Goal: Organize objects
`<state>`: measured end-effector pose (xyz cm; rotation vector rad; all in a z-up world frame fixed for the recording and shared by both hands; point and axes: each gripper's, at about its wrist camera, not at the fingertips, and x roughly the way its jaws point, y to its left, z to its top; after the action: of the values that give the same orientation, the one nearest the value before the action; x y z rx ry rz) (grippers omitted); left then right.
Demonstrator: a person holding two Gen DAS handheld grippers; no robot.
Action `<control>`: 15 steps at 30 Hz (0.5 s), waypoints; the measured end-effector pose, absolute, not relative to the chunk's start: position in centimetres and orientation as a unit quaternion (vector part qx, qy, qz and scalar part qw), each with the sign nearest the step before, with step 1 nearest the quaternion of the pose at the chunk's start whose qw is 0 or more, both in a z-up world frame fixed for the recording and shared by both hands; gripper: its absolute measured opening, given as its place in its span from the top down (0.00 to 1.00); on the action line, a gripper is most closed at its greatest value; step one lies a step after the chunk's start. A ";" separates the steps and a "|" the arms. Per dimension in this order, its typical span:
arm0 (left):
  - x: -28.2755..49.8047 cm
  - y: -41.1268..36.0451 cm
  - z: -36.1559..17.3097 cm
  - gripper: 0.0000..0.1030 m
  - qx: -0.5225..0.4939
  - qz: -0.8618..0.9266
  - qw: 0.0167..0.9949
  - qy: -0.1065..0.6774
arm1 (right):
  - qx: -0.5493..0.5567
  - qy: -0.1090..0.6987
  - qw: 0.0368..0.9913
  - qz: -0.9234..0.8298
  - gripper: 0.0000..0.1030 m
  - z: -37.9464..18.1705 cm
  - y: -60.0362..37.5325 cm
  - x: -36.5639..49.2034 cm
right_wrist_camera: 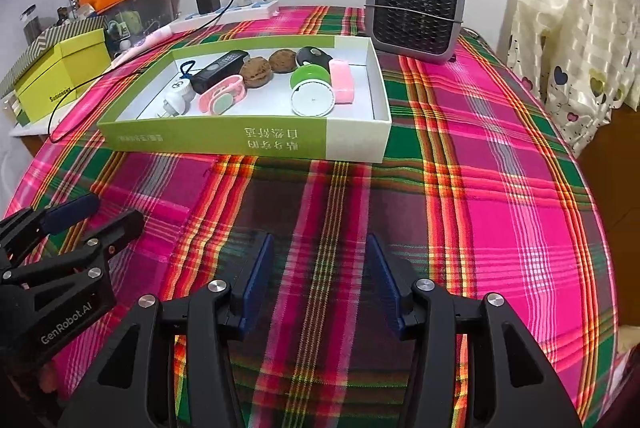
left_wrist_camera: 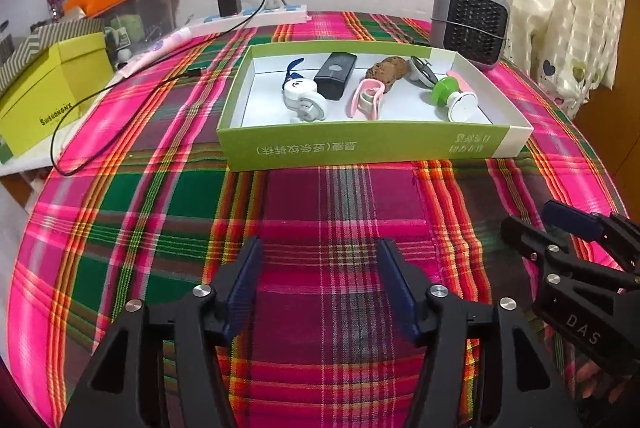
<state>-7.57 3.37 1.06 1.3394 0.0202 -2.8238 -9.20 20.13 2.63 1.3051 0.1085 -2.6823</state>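
A shallow green box (left_wrist_camera: pixel 360 146) (right_wrist_camera: pixel 224 142) stands on the plaid cloth and holds several small items: a black device (left_wrist_camera: pixel 335 74) (right_wrist_camera: pixel 218 70), a white plug with a blue strap (left_wrist_camera: pixel 302 96) (right_wrist_camera: pixel 178 98), a pink clip (left_wrist_camera: pixel 368 96) (right_wrist_camera: pixel 222 96), brown cookies (left_wrist_camera: pixel 386 68) (right_wrist_camera: pixel 256 71), a green-and-white cup (left_wrist_camera: pixel 454 96) (right_wrist_camera: pixel 312 92) and a pink case (right_wrist_camera: pixel 342 80). My left gripper (left_wrist_camera: pixel 318 260) (right_wrist_camera: pixel 100 214) is open and empty above the cloth, short of the box. My right gripper (right_wrist_camera: pixel 320 256) (left_wrist_camera: pixel 536 218) is open and empty beside it.
A grey heater (left_wrist_camera: pixel 470 22) (right_wrist_camera: pixel 416 12) stands behind the box at the right. A yellow-green box (left_wrist_camera: pixel 52 92), a power strip with a black charger (left_wrist_camera: pixel 228 0) and its cable (left_wrist_camera: pixel 80 116) lie at the left. Curtains (right_wrist_camera: pixel 568 40) hang at the right.
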 end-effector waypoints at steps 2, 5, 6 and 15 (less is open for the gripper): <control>-7.6 3.6 1.0 0.40 0.429 -0.903 0.010 0.002 | 0.437 0.034 0.075 -0.896 0.40 2.6 20.3 -9.4; -7.7 3.6 1.0 0.39 0.430 -0.903 0.012 0.004 | 0.437 0.035 0.076 -0.895 0.40 2.6 20.3 -9.4; -7.7 3.7 1.0 0.38 0.430 -0.903 0.012 0.003 | 0.437 0.036 0.076 -0.895 0.40 2.6 20.3 -9.4; -7.7 3.7 1.0 0.38 0.430 -0.903 0.012 0.003 | 0.438 0.037 0.078 -0.895 0.37 2.6 20.3 -9.4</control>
<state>-7.72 3.68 1.01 1.3393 0.0083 -2.8154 -9.41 20.35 2.59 1.3112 0.1106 -2.6806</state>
